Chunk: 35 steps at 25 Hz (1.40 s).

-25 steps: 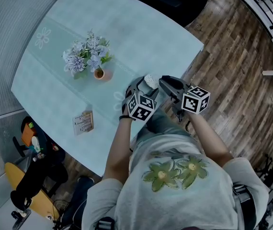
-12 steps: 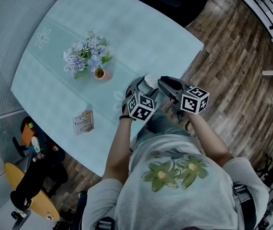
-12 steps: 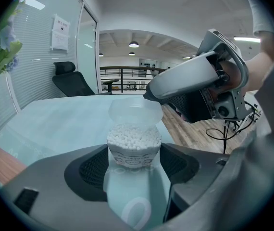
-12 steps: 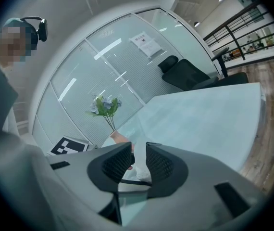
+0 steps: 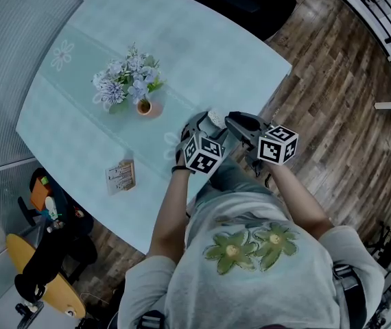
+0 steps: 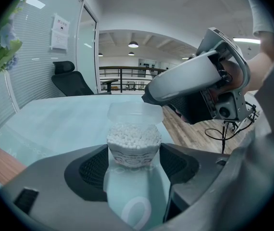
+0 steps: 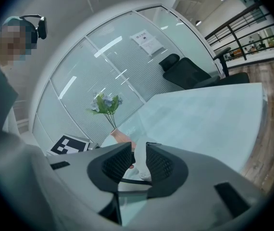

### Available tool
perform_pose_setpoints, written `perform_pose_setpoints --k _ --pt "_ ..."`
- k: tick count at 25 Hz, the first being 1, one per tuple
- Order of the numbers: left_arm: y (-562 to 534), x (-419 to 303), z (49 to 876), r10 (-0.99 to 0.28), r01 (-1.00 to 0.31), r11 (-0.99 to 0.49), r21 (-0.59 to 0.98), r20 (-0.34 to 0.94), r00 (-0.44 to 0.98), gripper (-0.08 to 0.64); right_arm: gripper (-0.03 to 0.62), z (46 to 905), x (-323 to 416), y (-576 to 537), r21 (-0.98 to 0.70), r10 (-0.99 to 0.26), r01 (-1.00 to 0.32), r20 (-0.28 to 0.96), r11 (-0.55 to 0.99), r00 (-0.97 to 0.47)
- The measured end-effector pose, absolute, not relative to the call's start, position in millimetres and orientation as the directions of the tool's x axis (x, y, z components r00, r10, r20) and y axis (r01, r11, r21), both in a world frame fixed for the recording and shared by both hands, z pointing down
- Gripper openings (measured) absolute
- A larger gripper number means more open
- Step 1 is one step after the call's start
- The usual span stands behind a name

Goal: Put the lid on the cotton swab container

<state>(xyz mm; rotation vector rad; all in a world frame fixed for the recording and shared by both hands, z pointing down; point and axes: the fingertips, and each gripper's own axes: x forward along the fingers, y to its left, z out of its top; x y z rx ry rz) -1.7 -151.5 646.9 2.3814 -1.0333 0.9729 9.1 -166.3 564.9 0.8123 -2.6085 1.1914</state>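
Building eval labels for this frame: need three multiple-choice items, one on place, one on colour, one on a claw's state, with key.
1. Where is the cotton swab container?
A) gripped in the left claw
B) in the other claw
C) in neither claw

2. What colour are the swab tips?
A) blue
B) white
C) red

3. What is the right claw doing?
A) open, empty
B) out of view
C) shut on the lid

Key: 1 A, the left gripper view shows the jaws against its sides. 2 B, white tips fill the clear container. 3 C, the right gripper view shows the lid pinched between the jaws.
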Motion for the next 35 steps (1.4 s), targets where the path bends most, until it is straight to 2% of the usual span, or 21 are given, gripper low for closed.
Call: perform_pose_setpoints --k 18,23,25,31,35 --pt "-147.6 -1.6 651.8 -0.469 -0.73 -0.681 0.063 0.728 0.5 0.322 0.087 577.9 -7.3 -159.0 -0.622 -0.34 -0.559 0.445 0.548 -0.829" --pt "-147.7 -1.4 651.3 -0.465 -0.727 -0.684 0.066 0.728 0.504 0.322 0.02 585.4 -5.4 -162.1 -0.579 -0.335 -0.604 0.509 0.547 -0.793" --pt "-147.4 -1.5 651.1 -0.464 -0.725 -0.686 0.066 0.727 0.505 0.322 -0.002 587.7 -4.8 -162.4 -0.554 -0.327 -0.62 0.54 0.555 -0.775" --pt "-149.0 -4.9 650.0 -0.469 -0.728 -0.682 0.067 0.724 0.506 0.322 -0.002 591.8 -9.4 -158.3 -0.368 -0.278 -0.622 0.66 0.691 -0.698" --pt "-149.9 -5.1 648.5 -0.469 -0.724 -0.686 0.064 0.722 0.508 0.322 0.0 596.3 -11.4 -155.5 -0.264 -0.2 -0.59 0.772 0.763 -0.604"
